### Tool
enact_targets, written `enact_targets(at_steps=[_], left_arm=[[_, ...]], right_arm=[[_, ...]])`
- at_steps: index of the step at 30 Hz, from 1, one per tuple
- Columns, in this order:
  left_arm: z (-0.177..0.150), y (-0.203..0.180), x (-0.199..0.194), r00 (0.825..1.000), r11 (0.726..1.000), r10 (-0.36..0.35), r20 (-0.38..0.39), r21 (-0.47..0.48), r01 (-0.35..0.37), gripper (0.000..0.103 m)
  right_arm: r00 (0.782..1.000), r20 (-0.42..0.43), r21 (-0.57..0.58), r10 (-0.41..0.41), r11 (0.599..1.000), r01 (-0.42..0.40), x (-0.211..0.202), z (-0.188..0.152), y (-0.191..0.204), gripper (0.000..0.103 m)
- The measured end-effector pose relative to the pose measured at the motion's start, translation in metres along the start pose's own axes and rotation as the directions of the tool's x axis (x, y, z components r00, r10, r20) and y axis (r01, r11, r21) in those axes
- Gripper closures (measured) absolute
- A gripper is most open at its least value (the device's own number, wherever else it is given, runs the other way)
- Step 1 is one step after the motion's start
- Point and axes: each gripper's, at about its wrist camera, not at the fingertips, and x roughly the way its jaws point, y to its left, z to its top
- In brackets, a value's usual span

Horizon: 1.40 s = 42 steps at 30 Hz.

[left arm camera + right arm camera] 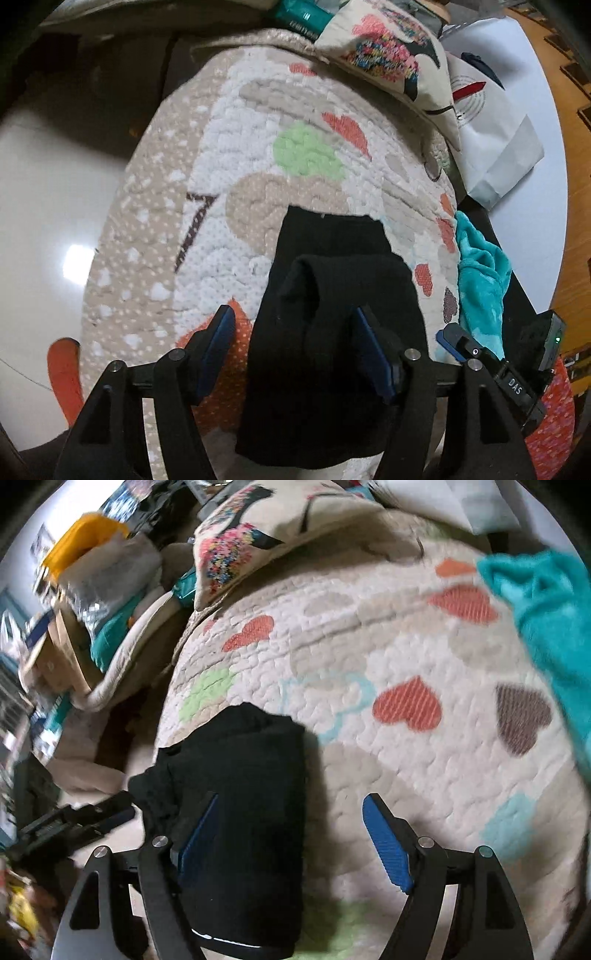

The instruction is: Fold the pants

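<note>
Black pants (332, 332) lie folded in a narrow stack on a quilted bedspread with hearts (258, 155). My left gripper (295, 328) hovers over the near part of the pants, fingers wide apart, holding nothing. In the right wrist view the pants (243, 794) lie at lower left, and my right gripper (291, 812) is open above their right edge, left finger over the cloth and right finger over the bedspread (406, 646). The right gripper's tip shows in the left wrist view (452, 339); the left gripper shows at the left of the right wrist view (74, 823).
A teal fleece cloth (480, 280) lies at the bed's right edge, also in the right wrist view (546, 620). A patterned cushion (388, 51) and white paper bag (491, 122) lie at the far end. Glossy floor (48, 206) is left of the bed. Cluttered boxes (74, 602) stand beside it.
</note>
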Motion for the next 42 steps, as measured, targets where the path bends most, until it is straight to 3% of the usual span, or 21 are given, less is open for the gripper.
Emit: enact_targets(at_steps=[3, 7, 10, 14, 17, 18, 20, 22, 23, 25, 28, 36, 42], left_arm=[[-0.004, 0.001, 0.006, 1.000, 1.000, -0.021, -0.004, 0.007, 0.021, 0.037], [-0.006, -0.003, 0.017, 0.998, 0.998, -0.061, -0.023, 0.019, 0.061, 0.036], [-0.006, -0.006, 0.030, 0.998, 0.998, -0.056, -0.038, 0.037, 0.058, 0.025], [-0.008, -0.019, 0.040, 0.998, 0.992, -0.055, -0.034, 0.109, 0.059, 0.004], [-0.017, -0.031, 0.043, 1.000, 0.983, 0.004, 0.000, 0.183, -0.004, 0.004], [-0.019, -0.033, 0.043, 1.000, 0.981, 0.006, 0.009, 0.193, -0.007, 0.006], [-0.021, -0.036, 0.040, 1.000, 0.976, 0.001, 0.009, 0.217, -0.003, 0.037], [-0.019, -0.034, 0.035, 0.999, 0.978, -0.045, -0.008, 0.201, 0.046, 0.057], [-0.016, -0.032, 0.033, 0.998, 0.981, -0.063, -0.010, 0.182, 0.064, 0.060], [-0.014, -0.030, 0.030, 0.996, 0.984, -0.083, -0.010, 0.158, 0.084, 0.062], [-0.010, -0.035, 0.027, 0.995, 0.983, -0.095, -0.005, 0.156, 0.094, 0.062], [0.038, -0.059, 0.024, 0.986, 0.983, -0.149, 0.074, 0.116, 0.140, 0.062], [0.077, -0.069, 0.049, 0.986, 0.987, -0.127, 0.104, 0.116, 0.115, 0.062]], right_arm=[[0.996, -0.011, 0.034, 0.091, 0.995, -0.091, 0.011, -0.008, -0.004, 0.020], [0.993, -0.037, 0.023, 0.111, 0.994, -0.110, 0.025, -0.013, -0.002, 0.020], [0.988, -0.036, 0.064, 0.151, 0.987, -0.149, 0.037, -0.015, -0.010, 0.020], [0.980, -0.031, 0.112, 0.195, 0.975, -0.191, 0.046, -0.013, -0.019, 0.020], [0.978, -0.029, 0.115, 0.207, 0.972, -0.202, 0.051, -0.008, -0.016, 0.020], [0.976, -0.032, 0.116, 0.215, 0.971, -0.210, 0.053, -0.006, -0.015, 0.021], [0.960, -0.055, 0.145, 0.274, 0.954, -0.264, 0.062, -0.004, -0.012, 0.030], [0.954, -0.063, 0.163, 0.293, 0.946, -0.280, 0.065, -0.003, -0.011, 0.043], [0.951, -0.065, 0.162, 0.303, 0.943, -0.289, 0.064, -0.003, -0.009, 0.047], [0.944, -0.069, 0.161, 0.322, 0.938, -0.308, 0.059, 0.000, -0.006, 0.062], [0.943, -0.075, 0.148, 0.325, 0.939, -0.312, 0.051, 0.005, 0.002, 0.070], [0.960, -0.018, 0.081, 0.278, 0.958, -0.276, 0.034, 0.054, 0.018, 0.072], [0.976, 0.006, 0.045, 0.218, 0.975, -0.219, 0.043, 0.095, 0.022, 0.073]])
